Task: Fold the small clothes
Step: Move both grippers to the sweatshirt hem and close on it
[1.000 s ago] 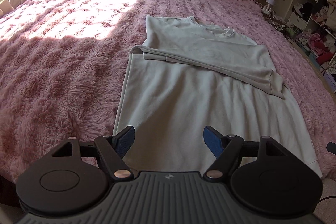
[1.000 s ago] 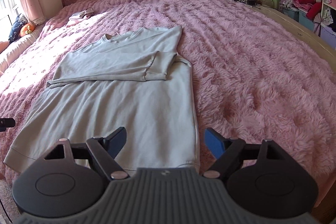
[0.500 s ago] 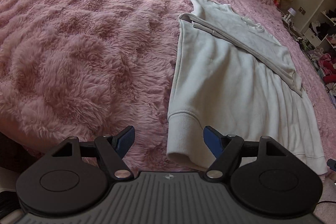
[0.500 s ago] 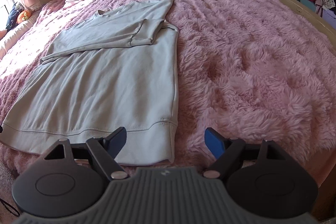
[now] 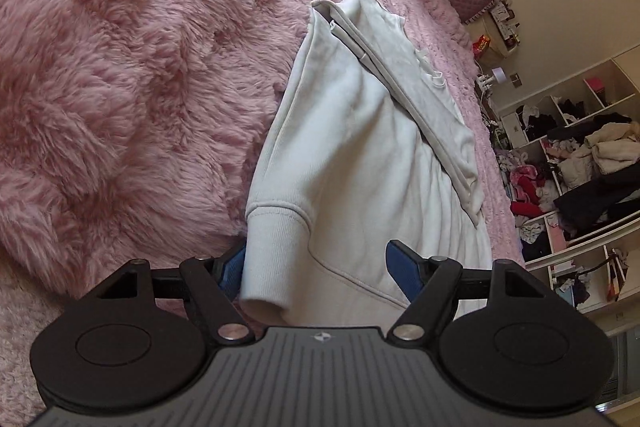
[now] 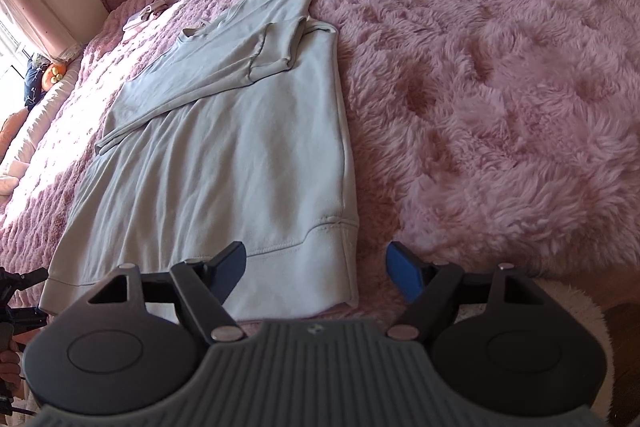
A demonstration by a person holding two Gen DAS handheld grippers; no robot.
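Two grippers, left [image 5: 316, 267] and right [image 6: 316, 267], gape empty at the sweatshirt's [image 6: 224, 155] hem corners, the right just narrowing; each should bite ribbing squarely before lifting toward twelve o'clock.

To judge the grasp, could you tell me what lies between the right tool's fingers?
In the right wrist view, the sweatshirt's ribbed hem corner lies between the open right tool's fingers, unpinched.
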